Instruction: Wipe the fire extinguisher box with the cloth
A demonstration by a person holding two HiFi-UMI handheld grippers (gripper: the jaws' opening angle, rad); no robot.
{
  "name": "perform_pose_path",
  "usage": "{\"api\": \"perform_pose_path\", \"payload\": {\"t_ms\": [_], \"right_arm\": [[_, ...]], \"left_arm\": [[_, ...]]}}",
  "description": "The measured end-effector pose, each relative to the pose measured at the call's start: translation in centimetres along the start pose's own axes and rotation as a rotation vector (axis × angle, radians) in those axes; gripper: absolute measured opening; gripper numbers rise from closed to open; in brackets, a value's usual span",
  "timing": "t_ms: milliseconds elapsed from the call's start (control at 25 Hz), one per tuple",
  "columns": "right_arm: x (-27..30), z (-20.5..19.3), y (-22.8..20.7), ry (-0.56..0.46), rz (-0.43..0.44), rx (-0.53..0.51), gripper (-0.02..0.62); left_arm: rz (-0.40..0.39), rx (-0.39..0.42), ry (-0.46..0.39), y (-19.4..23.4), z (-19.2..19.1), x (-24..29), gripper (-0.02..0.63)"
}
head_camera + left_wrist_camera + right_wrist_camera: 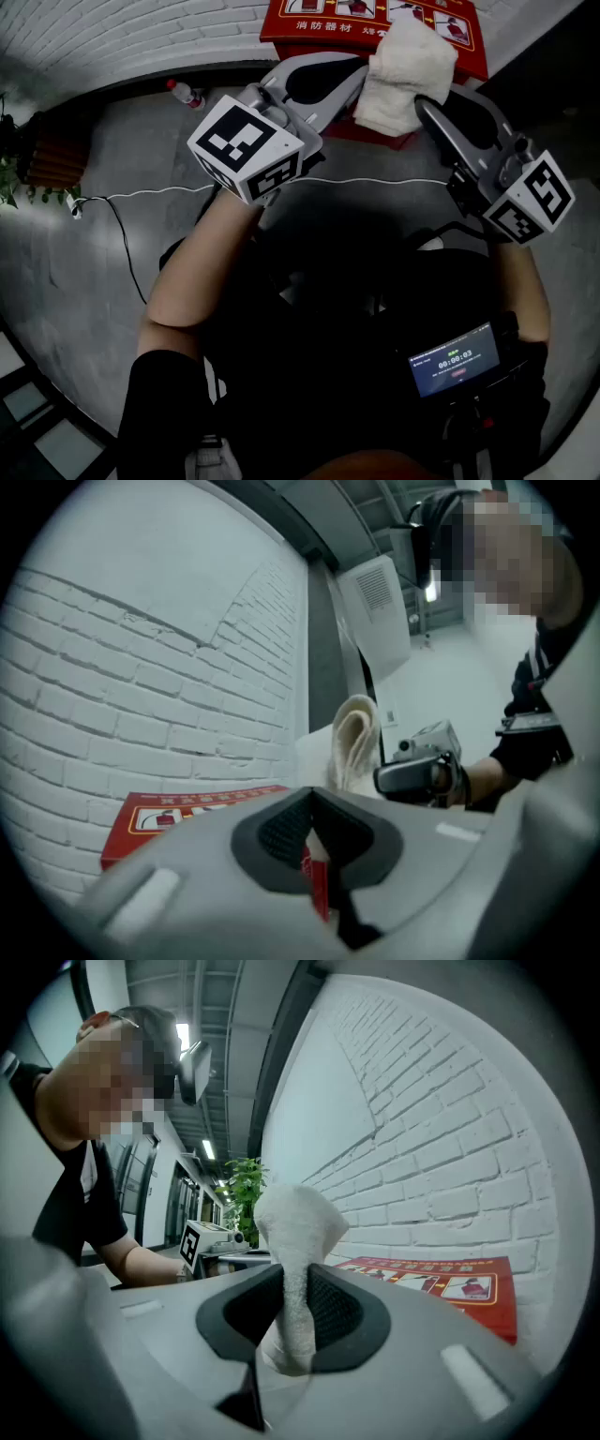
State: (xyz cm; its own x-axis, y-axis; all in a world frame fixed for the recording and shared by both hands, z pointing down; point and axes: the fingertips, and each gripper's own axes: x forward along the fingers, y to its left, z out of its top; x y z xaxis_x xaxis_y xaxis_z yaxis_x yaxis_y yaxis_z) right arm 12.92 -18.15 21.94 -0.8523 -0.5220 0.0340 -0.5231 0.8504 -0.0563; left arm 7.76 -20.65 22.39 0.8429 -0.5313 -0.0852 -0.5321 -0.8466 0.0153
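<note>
Pinching the cloth [291, 1227], right gripper [294, 1309] hovers over the red fire extinguisher box [323, 26], contents unseen; left gripper [312, 834] has jaws together, empty.

The fire extinguisher box [314, 23] is cut off by the head view's top edge, and the cloth [405, 67] covers its middle, so the print on its lid shows only in part. In the same view the cloth also hides the tips of the right gripper's [291, 1288] fingers [333, 1312]. In the left gripper view the left gripper's [312, 806] own body hides most of the box. Only a red corner and a thin red sliver behind its fingers show, and whether they touch the box cannot be told. The text on the small screen [455, 358] is too small to read. A plant [11, 141] is cut by the head view's left edge.
</note>
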Motion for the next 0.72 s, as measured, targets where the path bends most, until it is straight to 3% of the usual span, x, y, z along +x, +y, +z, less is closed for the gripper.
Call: {"api": "perform_pose_path", "payload": {"t_ms": [400,720], "right_arm": [[1.3,0.7,-4.1,0.0,-0.08,-0.012,0.084],[3.7,1.6,-6.1,-0.04,-0.088,-0.006,0.083]], "left_arm": [[-0.028,0.044,0.002,2.2,0.7,1.2,0.002],[-0.023,0.037,0.029,5.7,0.3,2.4,0.002]]}}
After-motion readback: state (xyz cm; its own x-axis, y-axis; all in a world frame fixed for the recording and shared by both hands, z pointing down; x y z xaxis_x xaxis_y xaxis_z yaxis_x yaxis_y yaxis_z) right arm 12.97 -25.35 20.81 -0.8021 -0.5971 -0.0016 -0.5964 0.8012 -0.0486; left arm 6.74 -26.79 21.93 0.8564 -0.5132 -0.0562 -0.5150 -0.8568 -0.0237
